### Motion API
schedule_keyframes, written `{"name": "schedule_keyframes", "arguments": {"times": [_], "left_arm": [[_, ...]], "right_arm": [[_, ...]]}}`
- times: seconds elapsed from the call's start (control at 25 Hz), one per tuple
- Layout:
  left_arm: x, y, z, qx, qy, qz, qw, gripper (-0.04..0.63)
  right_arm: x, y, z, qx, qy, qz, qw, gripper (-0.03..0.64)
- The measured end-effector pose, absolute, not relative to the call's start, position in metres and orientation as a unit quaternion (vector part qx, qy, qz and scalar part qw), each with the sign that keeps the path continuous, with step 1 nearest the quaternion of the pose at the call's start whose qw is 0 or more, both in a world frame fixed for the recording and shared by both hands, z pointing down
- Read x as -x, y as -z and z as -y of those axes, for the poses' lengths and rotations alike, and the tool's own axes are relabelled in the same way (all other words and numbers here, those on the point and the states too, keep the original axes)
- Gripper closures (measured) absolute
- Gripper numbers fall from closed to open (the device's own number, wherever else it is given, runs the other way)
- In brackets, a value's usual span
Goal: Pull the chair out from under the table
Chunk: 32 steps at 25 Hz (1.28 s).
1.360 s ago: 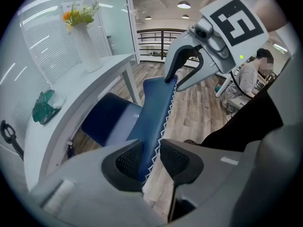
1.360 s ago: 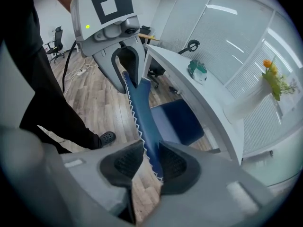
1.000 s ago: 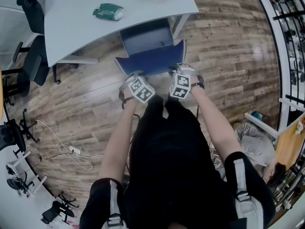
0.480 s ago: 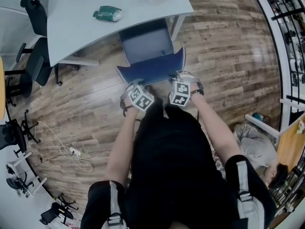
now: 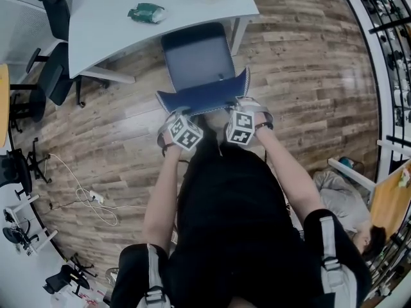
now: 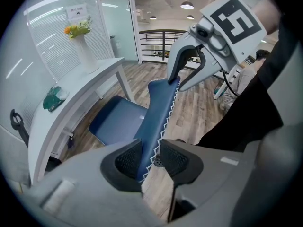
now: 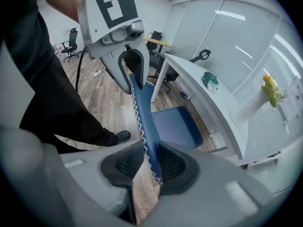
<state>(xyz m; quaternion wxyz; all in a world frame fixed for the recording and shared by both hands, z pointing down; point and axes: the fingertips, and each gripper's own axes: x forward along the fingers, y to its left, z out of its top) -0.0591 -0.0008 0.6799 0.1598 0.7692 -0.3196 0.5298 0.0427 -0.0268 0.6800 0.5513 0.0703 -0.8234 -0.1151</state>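
Left gripper (image 6: 150,157) and right gripper (image 7: 147,162) each clamp the backrest top of the blue padded chair (image 5: 196,66), right jaws just tightened on it; seat almost wholly out from under the white table (image 5: 128,37)

Wood-plank floor (image 5: 308,63), seemingly glass partition walls (image 7: 222,37)

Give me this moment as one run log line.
left gripper: shut on chair backrest | right gripper: shut on chair backrest | seat: mostly clear of table
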Motion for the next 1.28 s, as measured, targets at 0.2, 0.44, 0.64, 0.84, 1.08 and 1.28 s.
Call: {"name": "schedule_keyframes", "arguments": {"times": [0.2,0.44,0.64,0.84,1.08,1.28], "left_arm": [[0.051,-0.674,-0.017,-0.761,-0.533,0.336,0.155,0.474],[0.031,-0.669,-0.041,-0.753,-0.541,0.346,0.144,0.476],[0.022,-0.665,-0.06,-0.75,-0.545,0.347,0.143,0.477],[0.026,-0.659,-0.074,-0.752,-0.543,0.347,0.14,0.477],[0.029,-0.661,-0.092,-0.757,-0.544,0.336,0.134,0.476],[0.031,-0.664,-0.109,-0.765,-0.542,0.323,0.128,0.476]], "right_arm": [[-0.05,-0.672,0.01,-0.06,0.116,0.83,0.543,0.52],[-0.07,-0.667,-0.012,-0.051,0.126,0.831,0.539,0.52],[-0.078,-0.662,-0.031,-0.048,0.131,0.832,0.537,0.52],[-0.075,-0.657,-0.047,-0.054,0.129,0.836,0.53,0.522],[-0.074,-0.659,-0.067,-0.066,0.114,0.835,0.534,0.522],[-0.073,-0.662,-0.086,-0.077,0.099,0.83,0.544,0.522]]}}
